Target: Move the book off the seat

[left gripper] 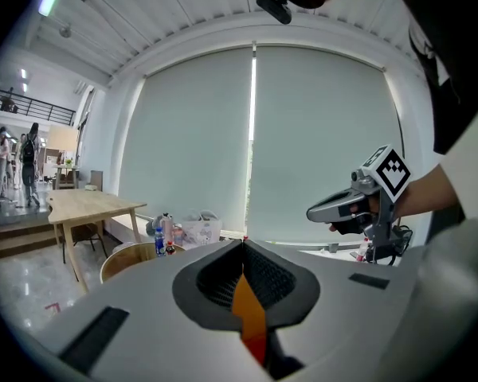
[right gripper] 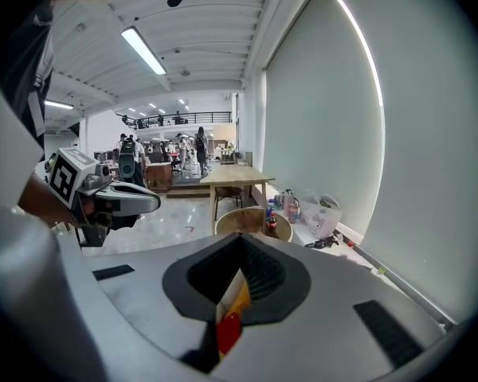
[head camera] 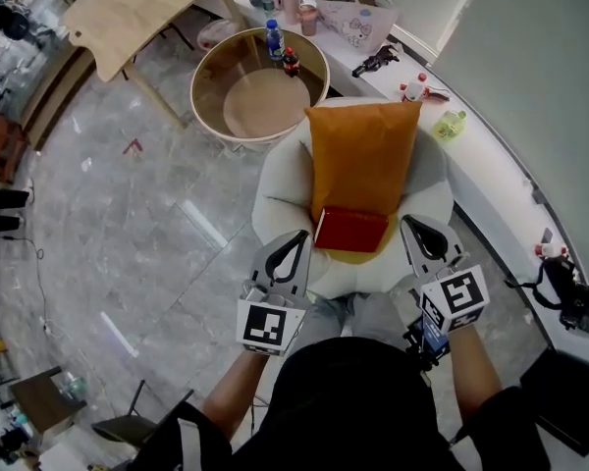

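Red and flat-faced, the book lies on the seat of the white armchair, at the foot of the orange cushion that leans on the backrest. It seems to rest on the cushion's lower end, since orange shows beneath its near edge. The left gripper hangs just beside the book's left end and the right gripper just off its right end. Each claw is pinched fully together with nothing in it, and only a sliver of orange and red shows through the closed pads. I'd judge the book a stiff, fairly light slab, a hardback by its square corners, with a smooth cover that could slide in a shallow pinch. The padding under it is soft and should give, so a jaw could be pressed down and slipped beneath an edge. Either short end looks the natural hold, taken deep across cover and pages together so it cannot flop open. The claws would have to open first.
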Demonstrator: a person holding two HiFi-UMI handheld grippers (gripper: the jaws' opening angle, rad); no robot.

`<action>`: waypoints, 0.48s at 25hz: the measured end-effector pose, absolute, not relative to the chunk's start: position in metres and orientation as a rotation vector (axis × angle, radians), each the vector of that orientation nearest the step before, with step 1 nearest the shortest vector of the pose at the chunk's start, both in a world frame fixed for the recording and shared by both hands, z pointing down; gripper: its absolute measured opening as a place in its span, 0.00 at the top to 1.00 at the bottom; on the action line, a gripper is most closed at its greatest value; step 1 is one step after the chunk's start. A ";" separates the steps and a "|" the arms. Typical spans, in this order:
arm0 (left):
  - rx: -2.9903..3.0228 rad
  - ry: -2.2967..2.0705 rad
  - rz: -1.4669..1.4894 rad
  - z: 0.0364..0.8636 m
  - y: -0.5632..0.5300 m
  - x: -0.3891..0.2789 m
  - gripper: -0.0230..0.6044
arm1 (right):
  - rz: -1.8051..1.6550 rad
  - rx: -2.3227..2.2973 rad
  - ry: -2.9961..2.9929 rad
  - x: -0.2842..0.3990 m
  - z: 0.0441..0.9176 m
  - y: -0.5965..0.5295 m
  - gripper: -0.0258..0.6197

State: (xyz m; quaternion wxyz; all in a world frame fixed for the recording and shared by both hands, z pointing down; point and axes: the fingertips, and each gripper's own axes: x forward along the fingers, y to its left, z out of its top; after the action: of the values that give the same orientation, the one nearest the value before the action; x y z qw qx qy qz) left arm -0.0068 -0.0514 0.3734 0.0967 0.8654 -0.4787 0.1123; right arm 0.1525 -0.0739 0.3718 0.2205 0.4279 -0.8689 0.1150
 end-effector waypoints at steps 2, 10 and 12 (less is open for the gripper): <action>2.555 -1.389 0.356 0.389 -0.057 -0.005 0.95 | 0.342 1.178 -2.396 0.156 0.383 -0.080 0.95; 2.561 -1.256 0.469 0.466 -0.086 0.013 0.94 | 0.413 1.045 -2.395 0.172 0.454 -0.114 0.95; 2.551 -1.207 0.513 0.494 -0.088 0.016 0.82 | 0.448 1.021 -2.384 0.176 0.482 -0.121 0.95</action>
State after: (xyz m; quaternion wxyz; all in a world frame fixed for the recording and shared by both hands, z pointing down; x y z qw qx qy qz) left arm 0.0163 -0.0875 0.4938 0.1363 0.8809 -0.4170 0.1773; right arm 0.1759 -0.1208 0.4819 0.2519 0.3755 -0.8766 0.1648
